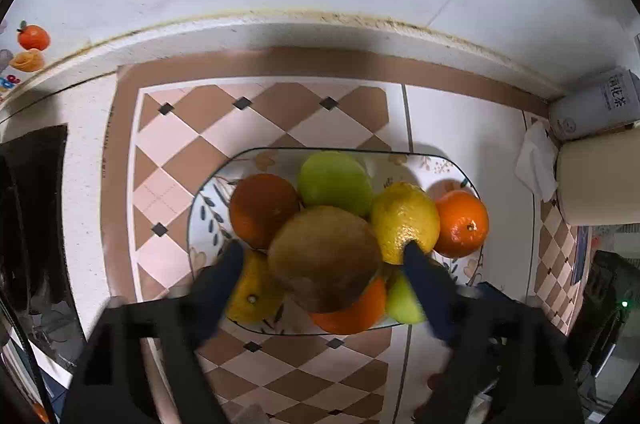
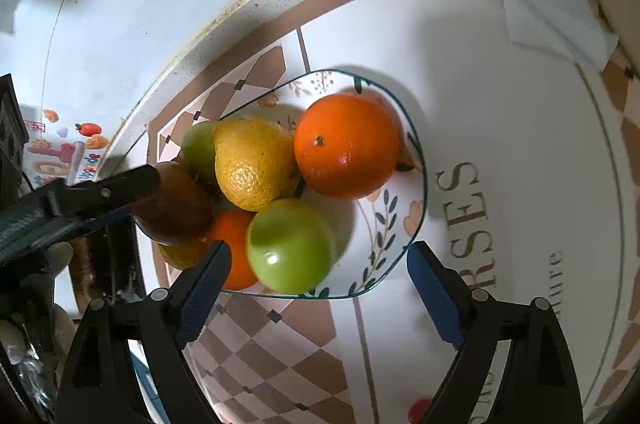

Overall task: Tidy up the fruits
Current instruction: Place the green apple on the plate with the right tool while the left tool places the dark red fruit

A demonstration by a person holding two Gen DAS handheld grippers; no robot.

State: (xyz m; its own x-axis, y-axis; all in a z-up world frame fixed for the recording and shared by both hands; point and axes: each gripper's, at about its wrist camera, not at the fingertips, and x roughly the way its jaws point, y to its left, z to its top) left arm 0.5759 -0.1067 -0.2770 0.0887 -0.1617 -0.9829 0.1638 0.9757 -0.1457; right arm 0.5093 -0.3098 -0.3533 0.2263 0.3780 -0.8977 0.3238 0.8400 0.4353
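Observation:
A patterned plate (image 1: 210,212) (image 2: 386,224) on the checkered mat holds a pile of fruit. A brown kiwi (image 1: 324,256) (image 2: 176,208) lies on top of the pile. Around it are a lemon (image 1: 404,220) (image 2: 254,162), a bright orange (image 1: 462,222) (image 2: 346,144), a darker orange (image 1: 262,208) and green apples (image 1: 334,182) (image 2: 290,244). My left gripper (image 1: 323,249) is open, its fingers standing either side of the kiwi with a small gap on each side. My right gripper (image 2: 320,260) is open over the plate's near edge, the near green apple between its fingers but untouched.
The checkered mat (image 1: 192,128) covers the counter up to the white tiled wall. At the right stand a grey tin (image 1: 596,104), a cream container (image 1: 600,180) and a white tissue (image 1: 536,164) (image 2: 556,12). A dark appliance (image 1: 32,208) sits at the left.

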